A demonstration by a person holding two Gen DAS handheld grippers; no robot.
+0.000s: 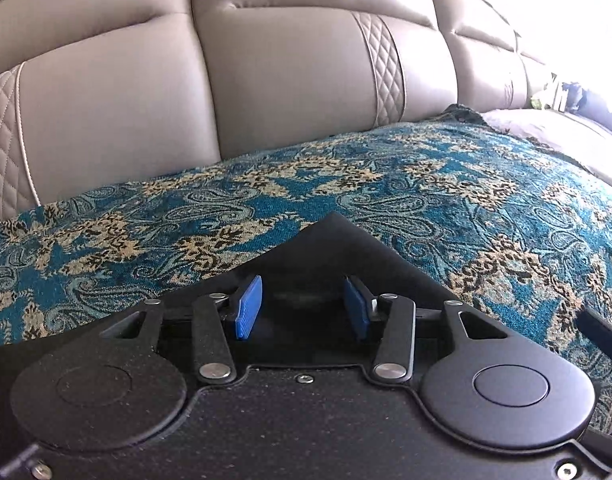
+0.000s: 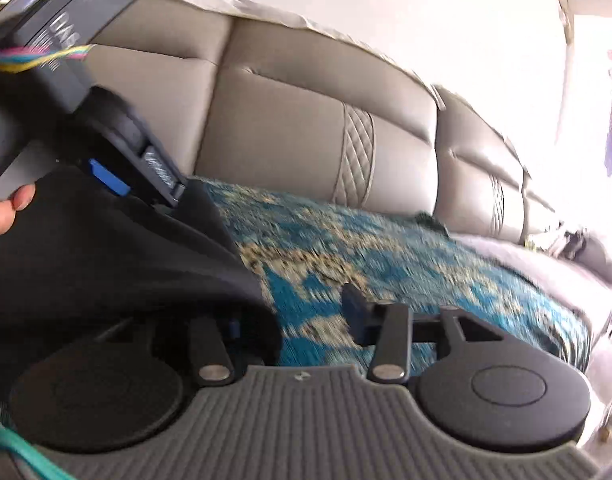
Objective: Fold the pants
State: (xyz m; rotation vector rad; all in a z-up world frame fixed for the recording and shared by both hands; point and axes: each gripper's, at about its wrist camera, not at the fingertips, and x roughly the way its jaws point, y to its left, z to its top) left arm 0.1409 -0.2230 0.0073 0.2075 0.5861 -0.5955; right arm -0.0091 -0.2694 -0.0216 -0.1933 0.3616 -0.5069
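Both tools (image 1: 303, 305) (image 2: 293, 322) open over black pants (image 1: 330, 244).

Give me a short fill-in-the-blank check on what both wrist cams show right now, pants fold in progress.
1. The pants are ____ in colour.
2. The left gripper has its blue pads spread ____, with a peak of the pants between them.
3. The pants lie on a patterned blue and beige ____ spread over the seat.
4. Behind it stands the beige ____ of the sofa.

Missing words: black; apart; throw; backrest
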